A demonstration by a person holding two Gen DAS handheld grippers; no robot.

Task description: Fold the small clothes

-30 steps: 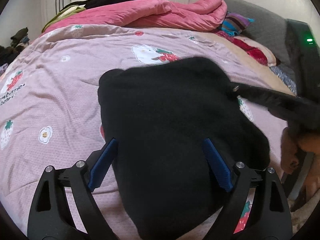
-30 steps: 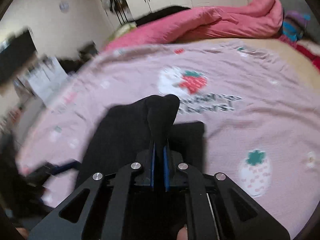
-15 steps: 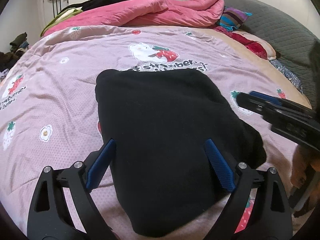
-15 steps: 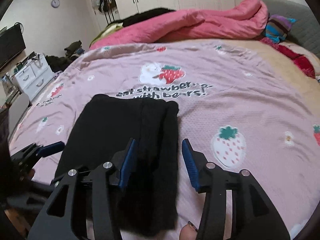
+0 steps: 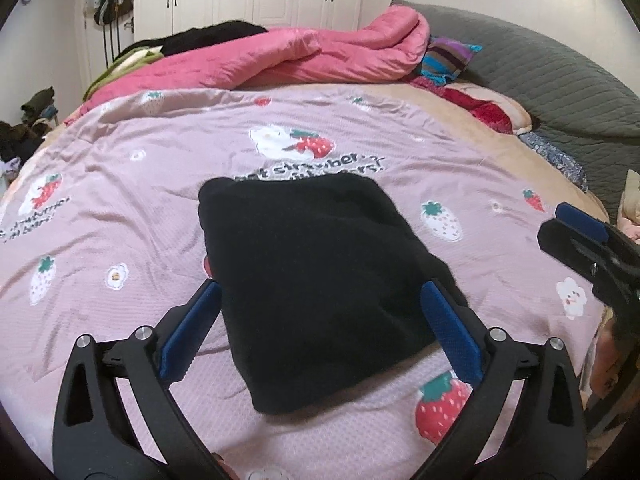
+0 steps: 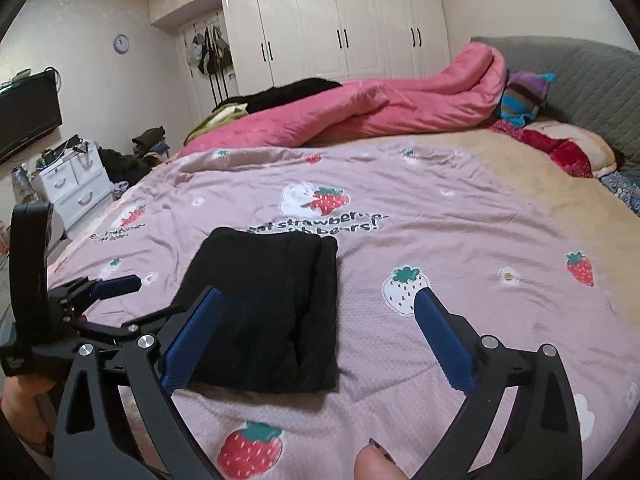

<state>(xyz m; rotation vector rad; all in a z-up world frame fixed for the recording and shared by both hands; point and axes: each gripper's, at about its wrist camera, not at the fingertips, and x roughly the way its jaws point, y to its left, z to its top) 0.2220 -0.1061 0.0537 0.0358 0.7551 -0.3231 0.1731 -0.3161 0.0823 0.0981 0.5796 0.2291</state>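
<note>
As folded: 1 black garment [image 5: 316, 280] | 2 claws, left claw [image 5: 320, 334], right claw [image 6: 316, 340], spread

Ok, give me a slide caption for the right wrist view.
Right gripper open above a folded black garment lying flat on the strawberry-print bedspread, left gripper alongside.

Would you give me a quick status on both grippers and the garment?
Left gripper open, empty. Right gripper open, empty. Black garment folded flat on the strawberry bedspread. Nothing in the way.
</note>
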